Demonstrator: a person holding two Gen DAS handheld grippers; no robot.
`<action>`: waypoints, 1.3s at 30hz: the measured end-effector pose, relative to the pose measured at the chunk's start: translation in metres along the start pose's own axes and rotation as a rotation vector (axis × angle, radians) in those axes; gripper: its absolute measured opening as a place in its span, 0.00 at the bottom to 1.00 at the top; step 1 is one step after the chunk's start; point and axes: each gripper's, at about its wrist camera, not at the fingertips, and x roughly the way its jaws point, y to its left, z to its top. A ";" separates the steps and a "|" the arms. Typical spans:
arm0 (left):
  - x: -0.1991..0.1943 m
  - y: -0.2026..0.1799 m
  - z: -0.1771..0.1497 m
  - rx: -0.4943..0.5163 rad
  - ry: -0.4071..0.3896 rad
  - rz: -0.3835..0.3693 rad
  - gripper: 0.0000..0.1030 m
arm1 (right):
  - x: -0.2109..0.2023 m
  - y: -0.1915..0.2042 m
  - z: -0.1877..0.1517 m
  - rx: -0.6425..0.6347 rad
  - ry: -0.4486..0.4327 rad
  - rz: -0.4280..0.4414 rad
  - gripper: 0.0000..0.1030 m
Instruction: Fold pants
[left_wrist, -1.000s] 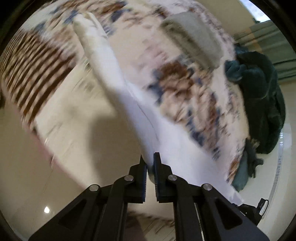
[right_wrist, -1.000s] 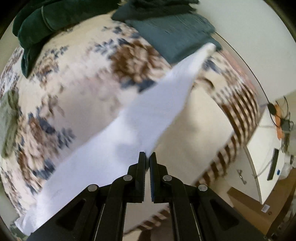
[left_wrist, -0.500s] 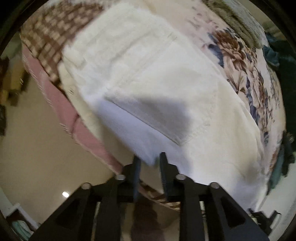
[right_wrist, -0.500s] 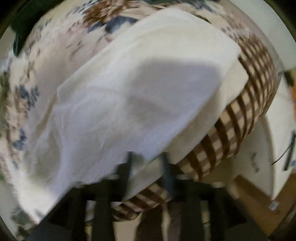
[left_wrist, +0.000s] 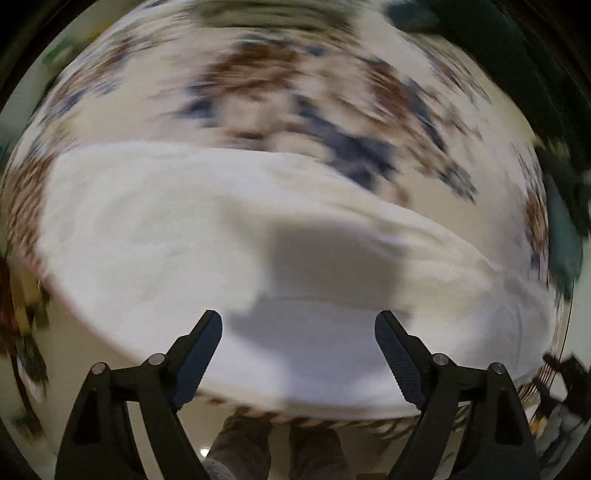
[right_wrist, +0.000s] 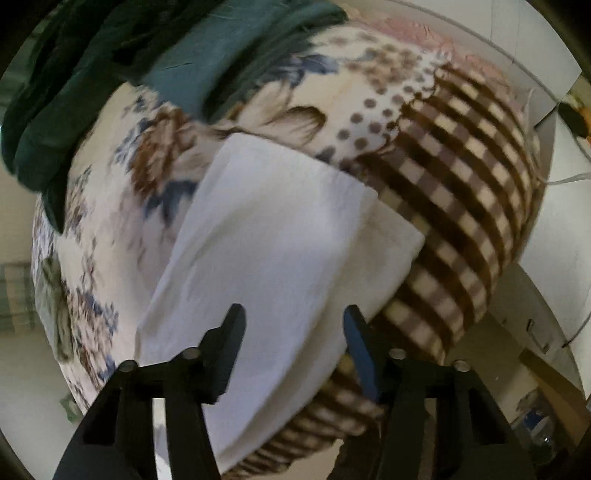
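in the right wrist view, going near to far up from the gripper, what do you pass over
right gripper with its jaws open → white pants lying on the bed → floral bedspread → dark teal fabric pile at the far edge

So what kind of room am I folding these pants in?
Most likely a bedroom. The white pants lie on a bed covered by a floral and checked quilt, with dark green bedding or clothes heaped at its far side, and pale flooring beside it.
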 end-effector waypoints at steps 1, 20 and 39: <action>0.014 -0.020 0.001 0.045 0.012 0.016 0.82 | 0.009 -0.003 0.007 0.020 0.016 -0.018 0.45; 0.035 -0.046 -0.036 0.146 0.116 0.070 0.82 | 0.007 -0.028 -0.002 0.013 0.002 -0.143 0.03; 0.108 -0.003 -0.054 0.055 0.165 -0.002 1.00 | 0.053 0.021 -0.095 -0.099 0.299 0.144 0.25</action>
